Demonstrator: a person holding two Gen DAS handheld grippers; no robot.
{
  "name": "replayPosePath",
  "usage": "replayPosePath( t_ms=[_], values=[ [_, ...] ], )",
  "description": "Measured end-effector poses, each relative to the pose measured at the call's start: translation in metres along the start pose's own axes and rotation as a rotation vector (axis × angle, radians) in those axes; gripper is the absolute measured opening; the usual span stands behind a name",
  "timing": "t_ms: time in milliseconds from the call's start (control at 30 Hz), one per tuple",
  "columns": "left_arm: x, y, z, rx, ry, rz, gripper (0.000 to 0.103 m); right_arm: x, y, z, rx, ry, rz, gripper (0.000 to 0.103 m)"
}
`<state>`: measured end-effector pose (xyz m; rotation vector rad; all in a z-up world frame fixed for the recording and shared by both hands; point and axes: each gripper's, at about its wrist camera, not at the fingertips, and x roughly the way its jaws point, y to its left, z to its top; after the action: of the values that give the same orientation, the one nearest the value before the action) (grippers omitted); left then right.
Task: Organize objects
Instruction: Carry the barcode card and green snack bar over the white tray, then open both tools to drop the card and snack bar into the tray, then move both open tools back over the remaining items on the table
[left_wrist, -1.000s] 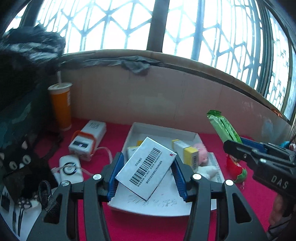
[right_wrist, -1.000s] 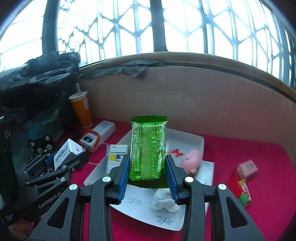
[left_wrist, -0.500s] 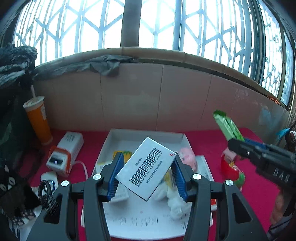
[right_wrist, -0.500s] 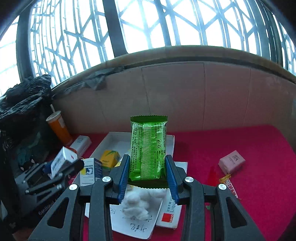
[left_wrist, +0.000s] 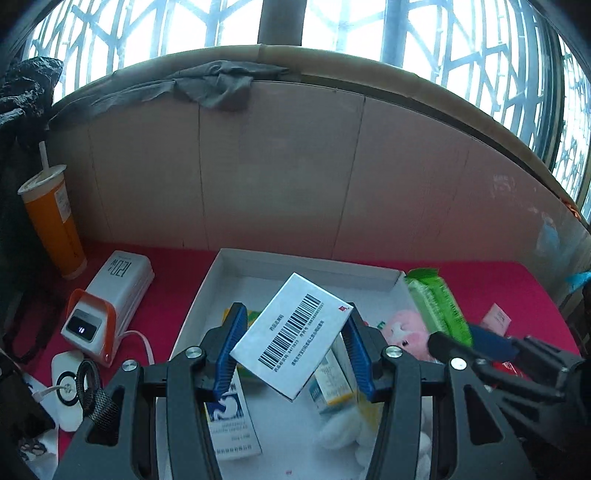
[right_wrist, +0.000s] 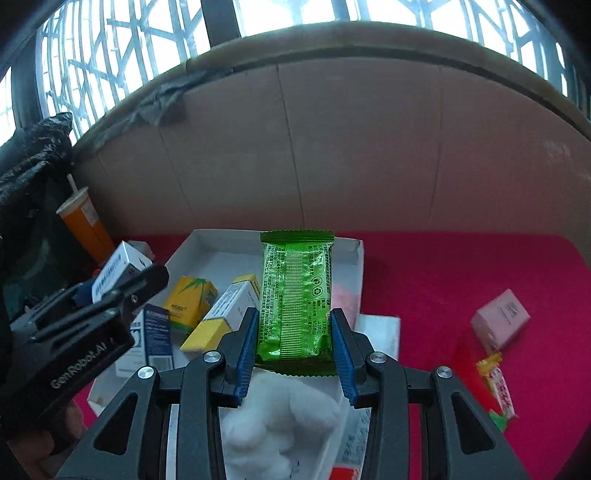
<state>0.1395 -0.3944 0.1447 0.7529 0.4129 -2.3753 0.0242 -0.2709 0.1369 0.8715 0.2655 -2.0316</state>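
medicine sorting over a red tabletop (right_wrist: 461, 266): my left gripper (left_wrist: 293, 345) clamps a white barcoded carton (left_wrist: 291, 336), tilted, above the white tray (left_wrist: 280, 260). my right gripper (right_wrist: 294, 339) pinches a green snack packet (right_wrist: 297, 295) upright over the same tray. a pink box (right_wrist: 500, 319) lies at three o'clock, an orange cup (left_wrist: 51, 221) at nine.

Tray (left_wrist: 207, 291) mid-table w/ boxes inside; power bank (left_wrist: 110, 299) left of it, cup (left_wrist: 51, 221) behind that.
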Motion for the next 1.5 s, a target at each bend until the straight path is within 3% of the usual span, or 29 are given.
replayPosePath(
  t_ms=[167, 333, 600, 667, 733, 800, 867, 1000, 1100, 1233, 1433, 1500],
  values=[
    [0.009, 0.006, -0.004, -0.017, -0.001, 0.015, 0.051, 0.018, -0.001, 0.0, -0.004, 0.021, 0.009, 0.044],
    [-0.005, 0.008, 0.001, -0.037, -0.05, 0.045, 0.09, 0.009, -0.002, -0.004, -0.009, 0.005, 0.007, 0.055],
    [-0.051, -0.004, 0.009, -0.031, -0.128, 0.062, 0.094, -0.057, -0.02, 0.003, 0.034, -0.111, 0.0, 0.063],
    [-0.066, -0.01, 0.009, -0.032, -0.157, 0.05, 0.095, -0.08, -0.028, 0.003, 0.053, -0.159, -0.014, 0.081],
    [-0.08, -0.017, 0.001, -0.051, -0.174, 0.026, 0.095, -0.102, -0.04, -0.004, 0.098, -0.205, -0.028, 0.09],
    [-0.087, -0.025, -0.015, -0.07, -0.168, -0.021, 0.095, -0.122, -0.058, -0.019, 0.148, -0.236, -0.044, 0.091],
    [-0.09, -0.039, -0.043, -0.075, -0.119, -0.125, 0.095, -0.134, -0.078, -0.038, 0.197, -0.235, -0.075, 0.091],
    [-0.087, -0.081, -0.086, 0.025, 0.04, -0.431, 0.095, -0.148, -0.12, -0.064, 0.273, -0.191, -0.134, 0.091],
    [-0.085, -0.111, -0.101, 0.101, 0.102, -0.563, 0.095, -0.159, -0.147, -0.075, 0.349, -0.191, -0.148, 0.091],
    [-0.069, -0.145, -0.118, 0.174, 0.199, -0.577, 0.095, -0.168, -0.162, -0.083, 0.394, -0.199, -0.137, 0.091],
    [-0.034, -0.163, -0.139, 0.168, 0.337, -0.601, 0.095, -0.177, -0.171, -0.09, 0.407, -0.217, -0.146, 0.091],
    [-0.029, -0.167, -0.144, 0.189, 0.348, -0.561, 0.095, -0.178, -0.177, -0.092, 0.417, -0.215, -0.149, 0.091]
  ],
)
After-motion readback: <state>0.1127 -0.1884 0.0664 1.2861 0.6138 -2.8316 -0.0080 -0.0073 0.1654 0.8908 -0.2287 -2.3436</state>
